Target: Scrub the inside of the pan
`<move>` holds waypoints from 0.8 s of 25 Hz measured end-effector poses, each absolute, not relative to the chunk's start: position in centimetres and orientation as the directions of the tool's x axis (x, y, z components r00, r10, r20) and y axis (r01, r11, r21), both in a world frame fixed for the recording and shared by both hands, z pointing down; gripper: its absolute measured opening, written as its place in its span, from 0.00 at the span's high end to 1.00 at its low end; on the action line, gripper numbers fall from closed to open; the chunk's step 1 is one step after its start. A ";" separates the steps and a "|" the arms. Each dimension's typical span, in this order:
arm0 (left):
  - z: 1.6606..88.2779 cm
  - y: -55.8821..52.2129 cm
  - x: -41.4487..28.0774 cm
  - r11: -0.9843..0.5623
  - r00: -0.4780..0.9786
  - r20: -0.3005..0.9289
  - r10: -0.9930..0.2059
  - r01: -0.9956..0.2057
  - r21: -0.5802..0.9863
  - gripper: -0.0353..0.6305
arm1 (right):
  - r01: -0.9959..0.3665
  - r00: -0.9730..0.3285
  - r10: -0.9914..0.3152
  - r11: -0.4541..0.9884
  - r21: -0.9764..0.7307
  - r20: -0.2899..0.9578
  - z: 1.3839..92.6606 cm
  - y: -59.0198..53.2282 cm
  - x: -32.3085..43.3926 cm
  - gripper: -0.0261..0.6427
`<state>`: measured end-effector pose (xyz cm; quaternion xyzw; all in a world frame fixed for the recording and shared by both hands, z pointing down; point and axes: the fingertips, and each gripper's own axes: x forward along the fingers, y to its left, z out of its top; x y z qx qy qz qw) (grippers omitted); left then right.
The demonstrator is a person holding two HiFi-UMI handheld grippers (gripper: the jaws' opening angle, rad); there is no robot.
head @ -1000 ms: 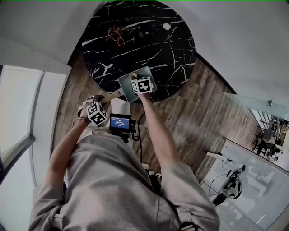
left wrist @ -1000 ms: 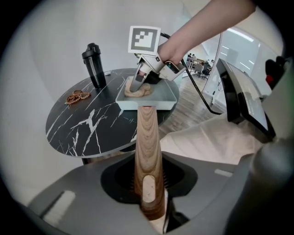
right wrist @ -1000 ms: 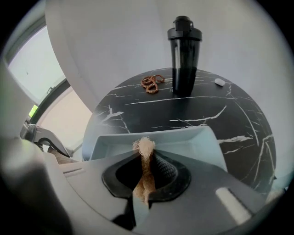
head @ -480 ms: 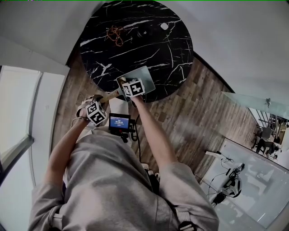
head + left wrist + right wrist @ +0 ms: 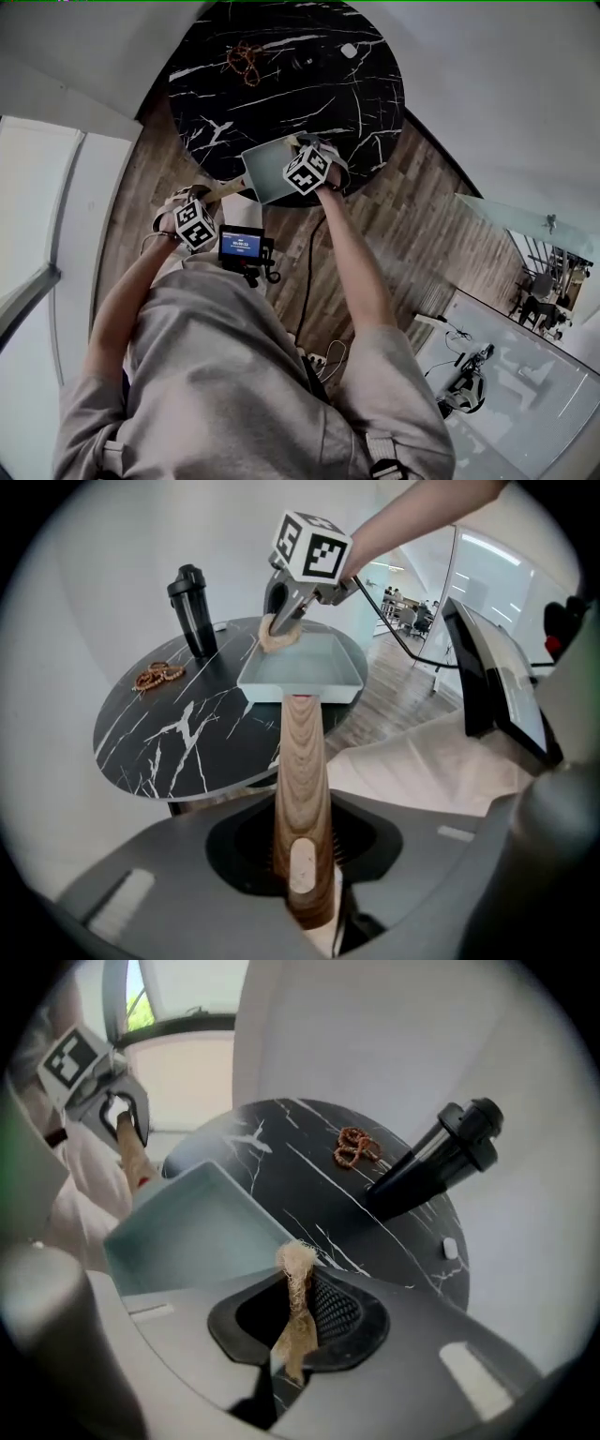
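Note:
A square pale-green pan (image 5: 265,172) sits at the near edge of the round black marble table (image 5: 281,66). Its wooden handle (image 5: 302,780) points at me, and my left gripper (image 5: 305,855) is shut on it. My right gripper (image 5: 281,621) is shut on a tan scrub cloth (image 5: 277,635), which rests at the pan's (image 5: 305,672) far-left rim. In the right gripper view the cloth (image 5: 298,1297) stands pinched between the jaws above the pan's (image 5: 187,1232) inside, with the left gripper (image 5: 117,1115) beyond it.
A black bottle (image 5: 192,611) stands at the table's far side, with a string of brown beads (image 5: 159,675) next to it. A small white thing (image 5: 450,1249) lies near the table's edge. A small screen (image 5: 244,248) hangs at the person's chest. Wood floor surrounds the table.
The right gripper with the cloth swept left across the pan, then back right and farther toward the far rim. The left gripper kept its hold on the handle.

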<state>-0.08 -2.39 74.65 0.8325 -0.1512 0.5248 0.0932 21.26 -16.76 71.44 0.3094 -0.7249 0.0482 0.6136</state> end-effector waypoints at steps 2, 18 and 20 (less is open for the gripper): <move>74.6 -2.3 -0.1 -0.936 0.400 0.903 -0.156 -0.352 -0.005 0.81 | -0.382 0.008 -0.384 0.852 0.357 0.924 71.8 -17.1 22.3 0.89; 75.1 -2.5 -0.3 -0.905 0.412 0.903 -0.119 -0.420 0.073 0.82 | -0.463 0.159 -0.125 0.867 0.186 0.979 74.6 -13.4 24.4 0.89; 75.1 -2.5 -0.3 -0.904 0.411 0.904 -0.114 -0.421 0.077 0.82 | -0.482 0.153 -0.061 0.867 0.128 0.986 74.8 -12.0 24.6 0.89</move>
